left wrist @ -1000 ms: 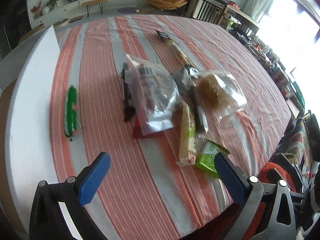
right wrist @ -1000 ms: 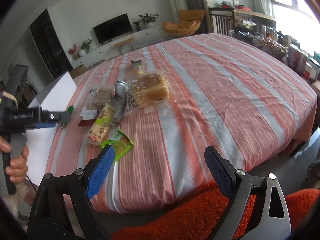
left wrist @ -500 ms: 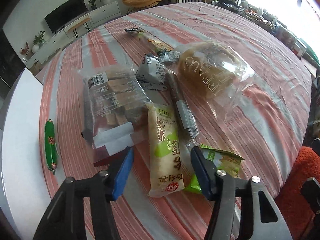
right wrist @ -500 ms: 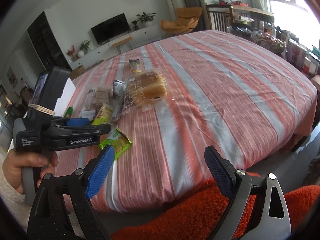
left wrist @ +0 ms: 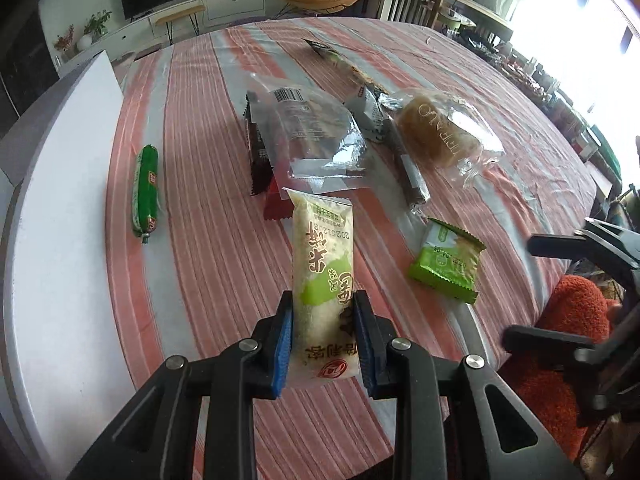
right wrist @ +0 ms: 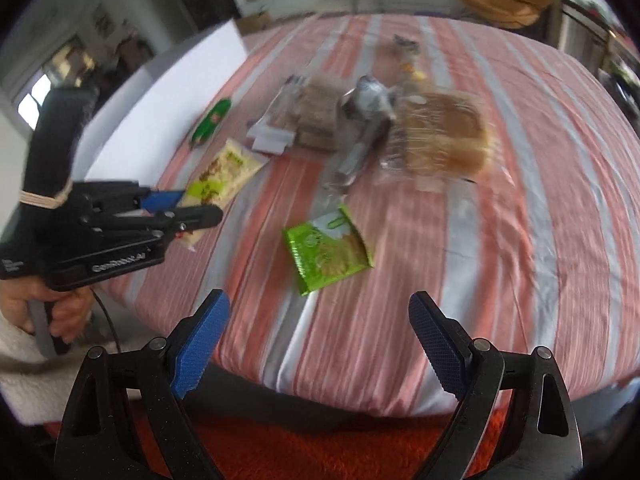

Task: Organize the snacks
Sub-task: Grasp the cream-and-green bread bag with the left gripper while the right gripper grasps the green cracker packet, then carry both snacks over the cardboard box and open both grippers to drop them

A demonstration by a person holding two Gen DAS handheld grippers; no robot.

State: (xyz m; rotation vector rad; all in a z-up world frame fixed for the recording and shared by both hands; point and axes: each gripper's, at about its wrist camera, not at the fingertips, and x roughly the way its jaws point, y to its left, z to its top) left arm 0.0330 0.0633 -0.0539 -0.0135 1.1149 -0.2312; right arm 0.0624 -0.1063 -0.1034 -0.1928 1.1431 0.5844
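My left gripper (left wrist: 323, 338) has its jaws closing on a long pale rice-cracker packet (left wrist: 323, 264) with a green patch; both blue pads press its lower sides. That packet (right wrist: 224, 172) and the left gripper (right wrist: 176, 210) also show in the right wrist view. My right gripper (right wrist: 316, 340) stands open over the table's near edge, nothing between its fingers, just short of a green square packet (right wrist: 328, 250). That green packet (left wrist: 446, 266) lies right of the held one. A green sausage stick (left wrist: 145, 190) lies at the left.
A clear bag of biscuits (left wrist: 308, 136), a dark slim bar (left wrist: 408, 168), a bagged bread loaf (left wrist: 440, 128) and a far dark packet (left wrist: 320, 46) lie on the striped tablecloth (left wrist: 208, 240). A white board (left wrist: 52, 220) runs along the left. Orange carpet (right wrist: 320, 452) lies below.
My left gripper's jaws closed from wide open onto the pale packet and lifted its front end. My right gripper swung in over the table edge, toward the green square packet.
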